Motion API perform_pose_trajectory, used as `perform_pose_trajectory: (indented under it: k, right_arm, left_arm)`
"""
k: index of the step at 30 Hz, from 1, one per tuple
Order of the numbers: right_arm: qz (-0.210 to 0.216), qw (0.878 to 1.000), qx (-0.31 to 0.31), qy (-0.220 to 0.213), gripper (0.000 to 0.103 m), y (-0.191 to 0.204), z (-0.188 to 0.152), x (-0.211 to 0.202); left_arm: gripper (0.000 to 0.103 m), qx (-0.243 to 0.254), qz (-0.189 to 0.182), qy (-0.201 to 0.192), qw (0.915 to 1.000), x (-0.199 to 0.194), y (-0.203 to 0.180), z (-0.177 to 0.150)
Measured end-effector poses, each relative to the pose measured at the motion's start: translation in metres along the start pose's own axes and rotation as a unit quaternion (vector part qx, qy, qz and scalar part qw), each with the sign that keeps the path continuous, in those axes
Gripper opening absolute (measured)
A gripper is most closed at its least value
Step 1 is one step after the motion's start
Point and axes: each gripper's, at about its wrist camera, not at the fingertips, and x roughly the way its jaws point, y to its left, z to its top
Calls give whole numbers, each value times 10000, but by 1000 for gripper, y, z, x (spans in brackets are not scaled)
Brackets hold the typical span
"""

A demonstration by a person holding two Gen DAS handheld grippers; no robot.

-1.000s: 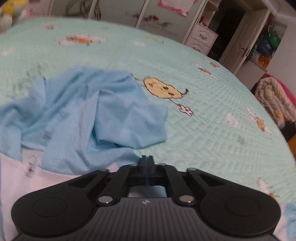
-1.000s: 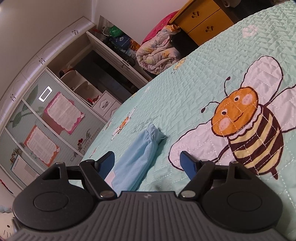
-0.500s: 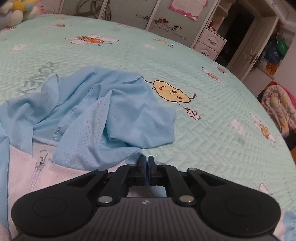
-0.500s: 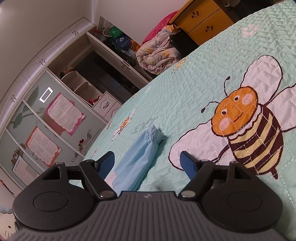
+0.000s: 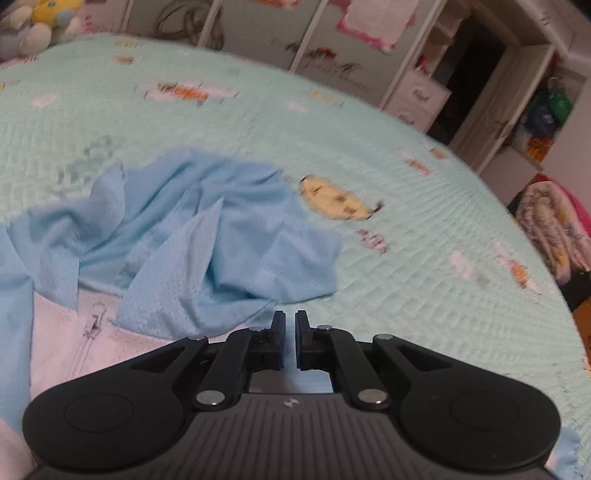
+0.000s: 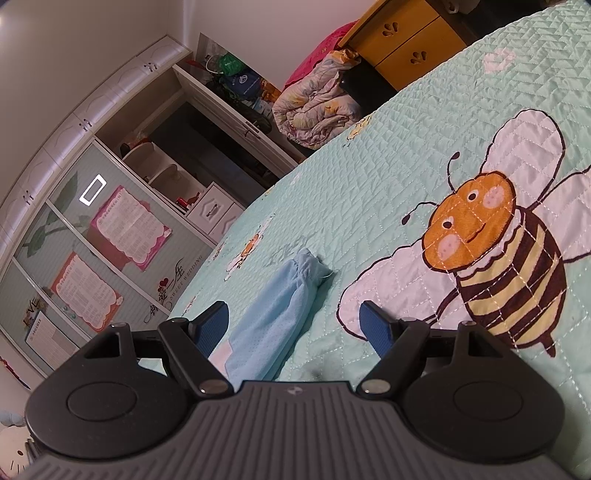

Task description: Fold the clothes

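A light blue mesh jacket (image 5: 221, 240) lies crumpled on the mint bedspread (image 5: 424, 314), with its white lining and zipper (image 5: 92, 325) showing at the lower left. My left gripper (image 5: 290, 325) sits at the jacket's near edge, shut to a thin slit. I cannot tell whether cloth is pinched in it. In the right wrist view a blue sleeve (image 6: 280, 306) with a gathered cuff stretches away across the bed. My right gripper (image 6: 293, 314) is open, one finger on either side of the sleeve, and neither pad touches it.
A big bee print (image 6: 491, 254) covers the bedspread to the right of the sleeve. Beyond the bed stand a wardrobe (image 6: 110, 229) with drawers, a rolled quilt (image 6: 317, 107) and a yellow cabinet (image 6: 406, 40). A plush toy (image 5: 44, 18) sits at the far left corner.
The left wrist view has shifted a little, so more of the white lining and the zipper shows, and the left fingertips now stand slightly apart. The right wrist view is unchanged.
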Motion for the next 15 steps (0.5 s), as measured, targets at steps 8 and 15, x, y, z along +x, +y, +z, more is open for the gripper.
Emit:
perform_pose_trajectory:
  k: [8, 15]
  right_arm:
    - [12, 10000, 17, -5, 78, 0, 0, 0]
    - [45, 10000, 55, -10, 78, -1, 0, -1]
  left_arm:
    - [6, -113, 199, 165, 9996, -4, -9, -12]
    - [17, 333, 427, 417, 9977, -21, -18, -42]
